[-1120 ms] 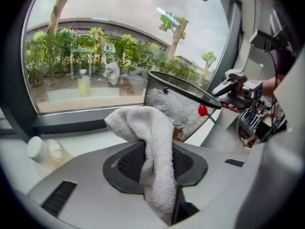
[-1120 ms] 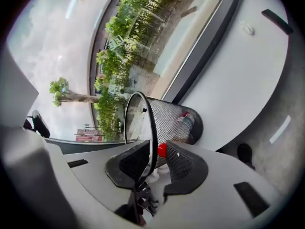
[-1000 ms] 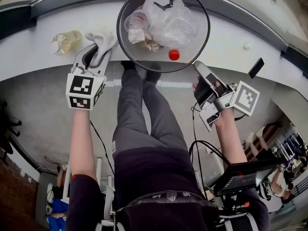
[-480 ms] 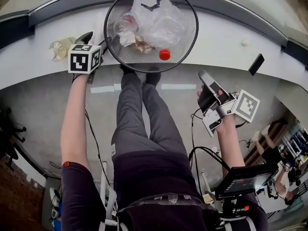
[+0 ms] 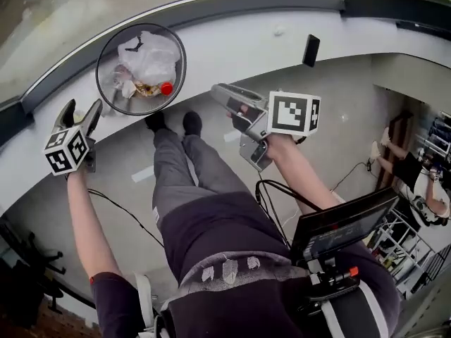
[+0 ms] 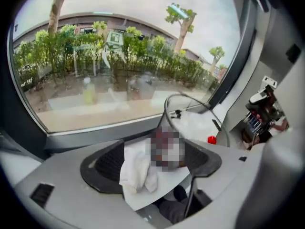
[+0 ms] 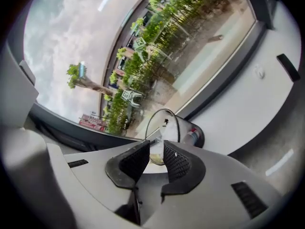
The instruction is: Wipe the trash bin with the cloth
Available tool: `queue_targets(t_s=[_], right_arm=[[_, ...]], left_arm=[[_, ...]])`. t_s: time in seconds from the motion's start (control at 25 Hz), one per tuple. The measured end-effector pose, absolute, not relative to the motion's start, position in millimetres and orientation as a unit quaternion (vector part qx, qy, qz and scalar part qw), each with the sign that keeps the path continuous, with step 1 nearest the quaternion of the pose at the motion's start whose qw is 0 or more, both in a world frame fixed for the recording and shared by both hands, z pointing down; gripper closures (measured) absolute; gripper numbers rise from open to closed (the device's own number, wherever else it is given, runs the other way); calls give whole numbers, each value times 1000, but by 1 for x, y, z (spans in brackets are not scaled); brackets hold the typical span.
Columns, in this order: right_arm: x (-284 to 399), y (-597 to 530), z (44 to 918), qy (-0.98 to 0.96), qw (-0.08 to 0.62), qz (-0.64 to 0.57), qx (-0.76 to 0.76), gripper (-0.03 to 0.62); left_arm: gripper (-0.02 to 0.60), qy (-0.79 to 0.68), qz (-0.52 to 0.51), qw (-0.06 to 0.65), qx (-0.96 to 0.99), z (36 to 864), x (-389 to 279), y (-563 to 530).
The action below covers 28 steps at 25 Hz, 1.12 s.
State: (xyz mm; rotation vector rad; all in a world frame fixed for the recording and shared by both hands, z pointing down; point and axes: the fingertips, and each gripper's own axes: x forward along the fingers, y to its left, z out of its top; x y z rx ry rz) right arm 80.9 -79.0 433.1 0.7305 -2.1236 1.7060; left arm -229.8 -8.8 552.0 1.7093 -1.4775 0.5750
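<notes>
Bare ledge (image 5: 232, 55) stretches right of the trash bin (image 5: 106, 83).

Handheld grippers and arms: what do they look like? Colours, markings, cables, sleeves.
Left gripper and right gripper: grey bodies, black textured claw pads, each carrying a white cube of black square markers. A thin black cable trails from each. The left sleeve is short and dark.

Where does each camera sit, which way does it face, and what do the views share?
Head view: on the person's head, looking steeply down at the white ledge and trash bin; shows both arms, legs, left tongs, right tongs.
Left gripper view: rides the left tongs, faces the window across the ledge; tongs have just been opening, cloth between them, not pinched.
Right gripper view: rides the right tongs, faces the same window; tongs slightly apart, nothing between.
Shared: all three see the bin.
</notes>
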Motion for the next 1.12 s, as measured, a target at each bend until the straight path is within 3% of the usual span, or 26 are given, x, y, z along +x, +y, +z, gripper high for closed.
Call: queue_targets(t_s=[0.2, 0.32, 0.36, 0.4, 0.6, 0.68, 1.12], right_arm=[[56, -90, 360, -792, 117, 565, 201, 510], [38, -98, 310, -816, 62, 549, 168, 510], [32, -100, 294, -823, 42, 545, 156, 510], [28, -101, 278, -828, 24, 542, 143, 510], [24, -81, 226, -843, -10, 531, 89, 537], [22, -70, 212, -852, -15, 519, 71, 592], [12, -26, 176, -872, -15, 490, -5, 592]], left_arm=[[237, -606, 165, 320, 709, 419, -233, -22], [377, -597, 152, 256, 745, 337, -216, -31], [455, -598, 147, 236, 751, 313, -210, -33], [578, -597, 137, 221, 759, 290, -200, -33], [586, -558, 90, 212, 797, 233, -126, -6], [586, -555, 89, 211, 800, 224, -108, 7], [586, -570, 81, 190, 795, 189, -79, 61]])
